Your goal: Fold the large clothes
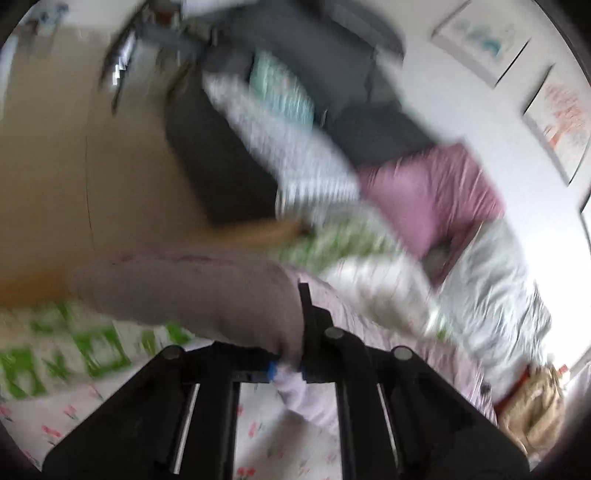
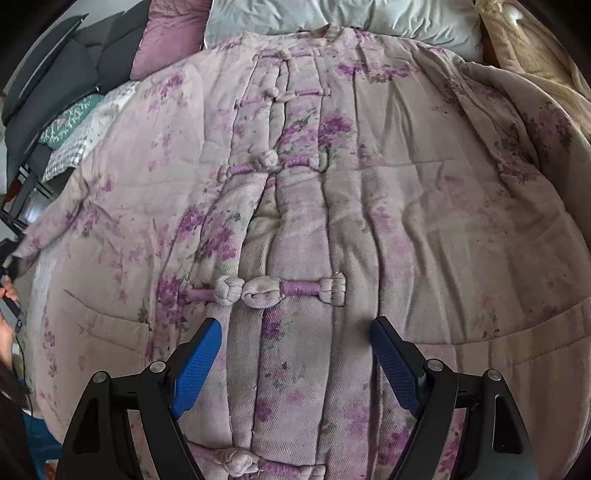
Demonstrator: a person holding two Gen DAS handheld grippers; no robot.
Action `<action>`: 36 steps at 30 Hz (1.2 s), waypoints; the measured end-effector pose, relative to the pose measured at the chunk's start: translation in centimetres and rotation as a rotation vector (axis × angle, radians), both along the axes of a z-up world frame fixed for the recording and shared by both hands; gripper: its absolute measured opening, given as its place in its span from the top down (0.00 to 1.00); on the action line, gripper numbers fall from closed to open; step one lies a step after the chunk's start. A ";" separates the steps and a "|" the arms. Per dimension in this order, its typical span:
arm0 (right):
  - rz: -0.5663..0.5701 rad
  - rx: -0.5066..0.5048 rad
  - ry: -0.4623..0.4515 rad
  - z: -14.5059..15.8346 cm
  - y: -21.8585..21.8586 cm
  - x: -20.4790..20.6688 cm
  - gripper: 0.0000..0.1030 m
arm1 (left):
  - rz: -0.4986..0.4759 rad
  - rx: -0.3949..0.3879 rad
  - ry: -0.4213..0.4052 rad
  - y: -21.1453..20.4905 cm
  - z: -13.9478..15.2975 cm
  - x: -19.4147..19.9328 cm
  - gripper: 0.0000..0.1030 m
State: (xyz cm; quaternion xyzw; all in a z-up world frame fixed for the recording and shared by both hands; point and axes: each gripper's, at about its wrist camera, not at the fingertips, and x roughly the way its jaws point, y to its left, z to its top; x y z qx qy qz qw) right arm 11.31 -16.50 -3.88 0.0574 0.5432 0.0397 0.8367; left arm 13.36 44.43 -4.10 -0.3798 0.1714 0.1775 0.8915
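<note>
I'm looking at a bedroom. In the left wrist view, badly blurred, a white wall (image 1: pixel 436 122) carries two framed pictures (image 1: pixel 480 44), one with pale blue marks and one with orange. A tan floor (image 1: pixel 55 166) fills the left side, and strong daylight washes out the right edge. A dark grey chair (image 1: pixel 325 74) stands by the bed, with a teal patterned cushion (image 1: pixel 280 88) on it. On the bed I see a mauve pillow (image 2: pixel 170 33) at the far left, a pale grey-white pillow (image 2: pixel 332 18) beside it, and a beige fleece blanket (image 2: pixel 535 62) far right. The sheet (image 1: pixel 74 421) is white with small red flowers.
</note>
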 end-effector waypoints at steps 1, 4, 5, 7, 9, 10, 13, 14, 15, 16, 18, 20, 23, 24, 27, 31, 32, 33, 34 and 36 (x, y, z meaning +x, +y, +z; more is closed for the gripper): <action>-0.010 -0.003 -0.009 0.3 -0.4 -0.1 0.19 | 0.025 0.034 0.012 0.2 0.3 -0.1 0.88; -0.035 0.009 -0.027 0.8 -1.6 -0.6 0.19 | 0.001 0.054 0.260 1.2 -1.4 2.8 0.74; -0.040 0.016 -0.031 1.0 -1.9 -0.6 0.19 | -0.017 0.031 0.338 1.3 -2.2 3.4 0.74; -0.050 0.033 -0.055 1.9 -2.9 -1.0 0.19 | -0.026 0.010 0.391 0.9 -2.7 3.0 0.65; -0.063 0.034 -0.085 2.8 -3.6 -1.4 0.19 | -0.059 0.004 0.412 -0.2 -2.2 2.5 0.34; -0.075 0.032 -0.101 3.4 -4.2 -1.8 0.19 | -0.080 0.013 0.416 -0.8 -1.7 2.2 0.25; -0.115 0.025 -0.140 5.0 -5.7 -2.7 0.19 | -0.151 0.071 0.422 -4.0 0.2 1.5 0.20; -0.131 0.018 -0.152 5.6 -6.4 -3.1 0.19 | -0.186 0.077 0.432 -5.1 0.8 1.4 0.18; -0.153 0.004 -0.166 6.3 -7.5 -3.8 0.19 | -0.221 0.075 0.450 -6.4 1.5 1.4 0.14; -0.166 -0.006 -0.175 6.9 -8.4 -4.2 0.19 | -0.249 0.072 0.464 -7.4 2.2 1.2 0.12; -0.210 -0.046 -0.197 7.9 -10.2 -5.2 0.19 | -0.325 0.079 0.488 -10.1 3.4 0.0 0.11; -0.266 -0.110 -0.218 8.7 -12.3 -6.3 0.19 | -0.372 0.093 0.494 -12.6 4.8 -0.5 0.06; -0.345 -0.189 -0.209 8.6 -15.4 -7.2 0.19 | -0.438 0.134 0.464 -16.9 7.0 -1.9 0.01; -0.361 -0.188 -0.188 8.1 -16.6 -7.4 0.19 | -0.462 0.152 0.460 -18.5 7.7 -2.3 0.01; -0.374 -0.130 -0.121 6.0 -18.9 -7.5 0.32 | -0.519 0.177 0.450 -22.8 8.7 -3.0 0.01; -0.372 -0.042 -0.087 4.1 -21.1 -7.3 0.59 | -0.627 0.162 0.420 -28.5 8.1 -3.8 0.01; -0.377 -0.017 -0.091 4.2 -21.7 -7.2 0.62 | -0.669 0.156 0.403 -30.3 7.4 -4.1 0.01; -0.376 0.005 -0.097 4.4 -22.0 -7.2 0.62 | -0.692 0.152 0.381 -31.3 6.9 -4.2 0.01; -0.368 0.010 -0.107 4.6 -22.4 -7.1 0.62 | -0.714 0.147 0.350 -32.5 6.4 -4.5 0.01; -0.352 -0.005 -0.119 5.0 -22.4 -7.0 0.62 | -0.747 0.127 0.309 -34.7 4.8 -4.9 0.01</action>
